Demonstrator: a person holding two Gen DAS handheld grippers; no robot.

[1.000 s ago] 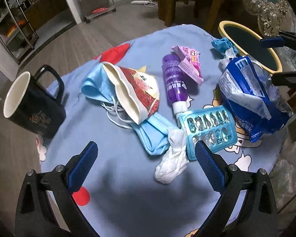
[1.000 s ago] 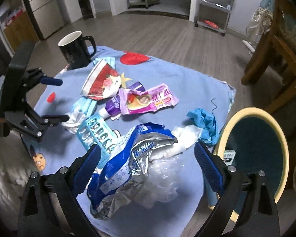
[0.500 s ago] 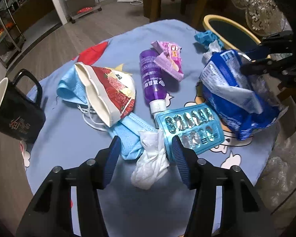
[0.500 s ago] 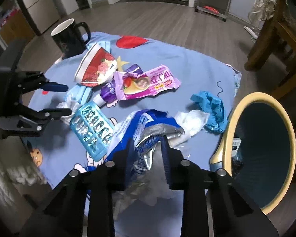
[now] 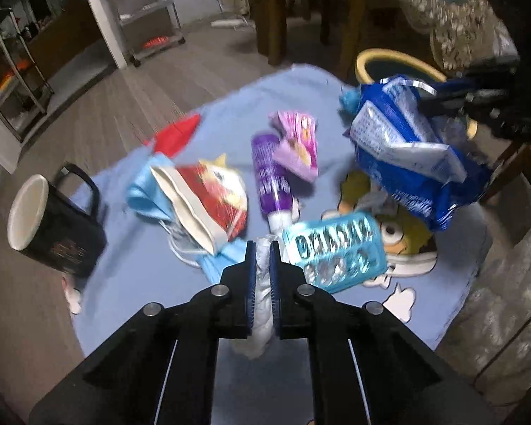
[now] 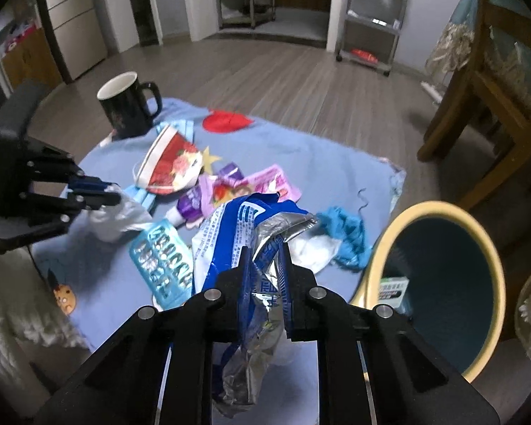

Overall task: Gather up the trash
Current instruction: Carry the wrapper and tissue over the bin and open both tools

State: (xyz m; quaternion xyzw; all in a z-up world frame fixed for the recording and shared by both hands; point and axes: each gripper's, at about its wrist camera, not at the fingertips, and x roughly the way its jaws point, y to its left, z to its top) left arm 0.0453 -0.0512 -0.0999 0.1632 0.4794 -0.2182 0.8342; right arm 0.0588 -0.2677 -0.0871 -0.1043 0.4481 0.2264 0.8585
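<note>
The left claw (image 5: 262, 248) is clamped on a white tissue (image 5: 260, 322); the right claw (image 6: 265, 251) is closing on the blue bag (image 6: 230, 233), bin (image 6: 492, 248) to its right.

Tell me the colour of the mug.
The mug is black outside and white inside; the right wrist view shows it best.

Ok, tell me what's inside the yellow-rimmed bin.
Inside the yellow-rimmed bin, a small green-and-white box lies against the dark near wall. The bottom is hidden by the rim and shadow.
</note>
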